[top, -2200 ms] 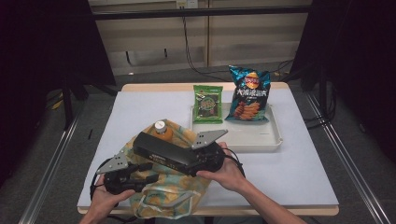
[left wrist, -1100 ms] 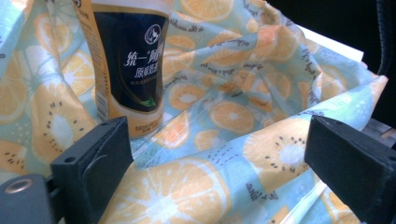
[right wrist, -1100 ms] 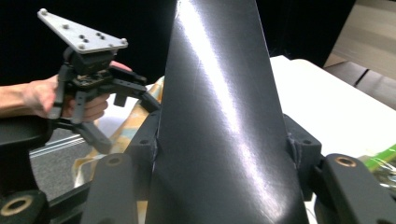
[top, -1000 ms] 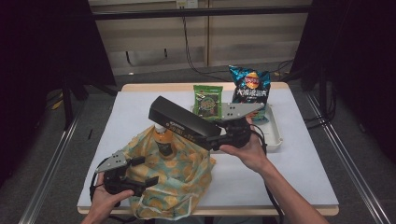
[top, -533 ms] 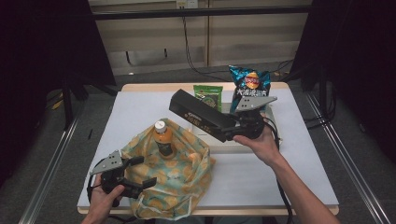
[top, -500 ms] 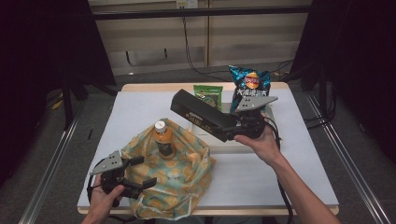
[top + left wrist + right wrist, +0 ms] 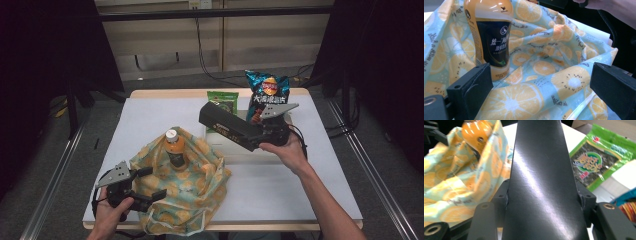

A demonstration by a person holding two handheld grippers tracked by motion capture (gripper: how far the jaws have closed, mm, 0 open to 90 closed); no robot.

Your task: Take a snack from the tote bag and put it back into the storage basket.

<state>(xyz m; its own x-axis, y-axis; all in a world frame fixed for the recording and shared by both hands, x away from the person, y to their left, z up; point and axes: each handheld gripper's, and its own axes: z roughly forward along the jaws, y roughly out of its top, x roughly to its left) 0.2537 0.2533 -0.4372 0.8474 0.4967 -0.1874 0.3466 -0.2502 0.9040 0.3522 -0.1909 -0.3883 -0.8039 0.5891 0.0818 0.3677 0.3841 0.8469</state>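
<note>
A white-topped bench (image 7: pixel 280 185) stands in a dark room; its right front lies bare. The right gripper (image 7: pixel 262 137) clamps a long black box (image 7: pixel 227 125), held above the white tray (image 7: pixel 235 150). The left gripper (image 7: pixel 150 185), jaws wide apart, straddles the fruit-print bag's (image 7: pixel 195 185) edge near the bottle (image 7: pixel 174 149).
</note>
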